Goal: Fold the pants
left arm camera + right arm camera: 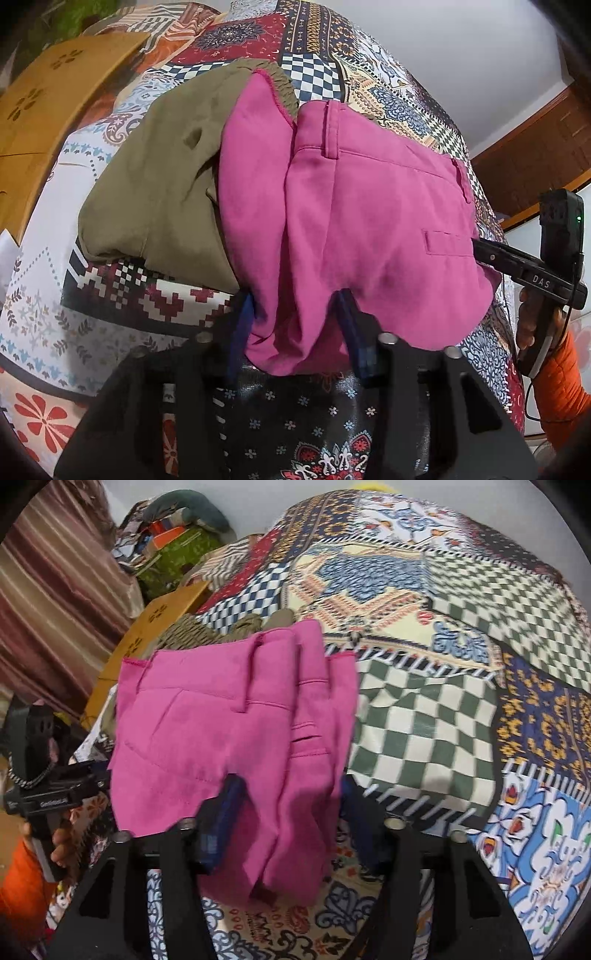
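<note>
Left wrist view: the folded pink pants (354, 221) lie on the patterned bedspread (110, 325), partly over an olive garment (155, 192). The left gripper (295, 325) has its fingers (240, 325) narrowed on the near edge; the right gripper (517, 262) grips the right side.

Right wrist view: the right gripper's fingers (221, 812) pinch the pants (221, 709); 1 finger is largely hidden.

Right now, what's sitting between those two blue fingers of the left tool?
A bunched fold of the pink pants fills the gap between the left tool's blue fingers, seen in the left wrist view. Nothing else lies there.
</note>
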The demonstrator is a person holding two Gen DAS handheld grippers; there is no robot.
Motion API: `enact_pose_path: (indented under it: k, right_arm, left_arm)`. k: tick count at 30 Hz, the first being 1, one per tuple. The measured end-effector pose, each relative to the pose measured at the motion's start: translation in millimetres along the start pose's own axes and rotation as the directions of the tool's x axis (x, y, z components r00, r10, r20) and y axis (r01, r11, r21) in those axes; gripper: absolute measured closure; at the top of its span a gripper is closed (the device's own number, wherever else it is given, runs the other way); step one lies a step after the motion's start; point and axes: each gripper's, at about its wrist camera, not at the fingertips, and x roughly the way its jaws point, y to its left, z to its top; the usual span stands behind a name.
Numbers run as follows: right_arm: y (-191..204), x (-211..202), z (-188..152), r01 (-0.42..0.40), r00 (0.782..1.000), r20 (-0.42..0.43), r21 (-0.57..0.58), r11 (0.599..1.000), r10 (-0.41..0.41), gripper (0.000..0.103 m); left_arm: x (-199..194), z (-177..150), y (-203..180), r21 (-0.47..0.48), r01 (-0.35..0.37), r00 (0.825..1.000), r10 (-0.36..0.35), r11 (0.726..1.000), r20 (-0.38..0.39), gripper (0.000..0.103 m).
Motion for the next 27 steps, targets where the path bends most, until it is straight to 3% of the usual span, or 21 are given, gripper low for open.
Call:
enact_pose_path:
  k: [2,5,11,18,27]
  right_arm:
    - [7,-1,0,0.015,1.0,0.014,-0.023,1.0,-0.014,0.074]
    - [17,-5,0,0.057,0.998,0.042,-0.064,0.996,-0.054,0.09]
    - [16,-22,1,0.062,0.994,0.098,-0.064,0.996,-0.056,0.096]
    - [27,-52,11,0.049,0.983,0.179,-0.081,0.995,-0.034,0.097]
    - [60,-77,32,0.03,0.959,0.282,-0.153,0.988,0.014,0.097]
  left_arm:
    - [-2,-1,-4,0.01,-0.002,1.0,0.002,1.0,0.001,0.084]
    - [-6,-1,-12,0.026,-0.029,1.0,0.029,0.999,0.01,0.095]
    - [-28,-4,-29,0.099,-0.098,0.992,0.089,0.99,0.087,0.098]
    - [-73,8,-48,0.158,-0.107,0.977,0.074,0.982,0.202,0.099]
    - [-120,33,-68,0.218,-0.183,0.937,0.103,0.959,0.332,0.1]
